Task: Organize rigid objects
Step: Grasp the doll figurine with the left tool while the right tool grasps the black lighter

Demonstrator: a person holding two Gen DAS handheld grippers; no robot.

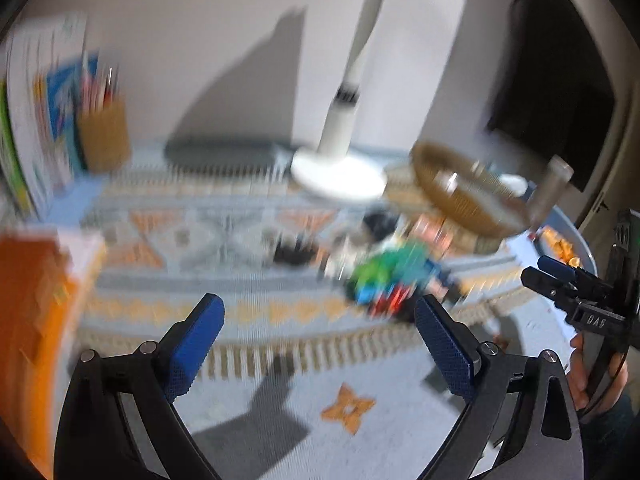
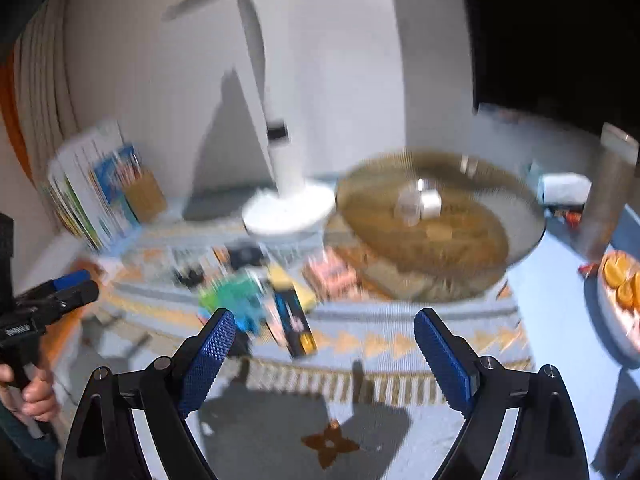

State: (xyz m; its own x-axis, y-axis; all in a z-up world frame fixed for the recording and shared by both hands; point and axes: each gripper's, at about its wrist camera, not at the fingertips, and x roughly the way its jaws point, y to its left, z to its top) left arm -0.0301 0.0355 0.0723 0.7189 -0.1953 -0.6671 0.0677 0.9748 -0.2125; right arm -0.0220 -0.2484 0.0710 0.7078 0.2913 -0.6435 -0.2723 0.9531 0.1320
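Both views are motion-blurred. A heap of small coloured pieces (image 1: 392,276) (image 2: 236,300), green, blue and red, lies on a patterned runner (image 1: 224,232). Beside it lie a dark flat box (image 2: 294,320), a yellow piece (image 2: 288,280) and a pink packet (image 2: 332,276). Behind stands a round woven basket (image 1: 468,188) (image 2: 432,220) holding a few small light things. My left gripper (image 1: 320,320) (image 2: 80,286) hovers open above the runner's near fringe, nothing between its blue pads. My right gripper (image 2: 324,332) (image 1: 556,276) is open too, empty, just short of the heap.
A white lamp base (image 1: 340,176) (image 2: 288,212) stands at the back. A pen holder (image 1: 104,140) and books (image 1: 40,120) fill the back left, an orange box (image 1: 32,300) the near left. A metal tumbler (image 2: 608,192) and a plate of orange snacks (image 2: 620,280) sit right.
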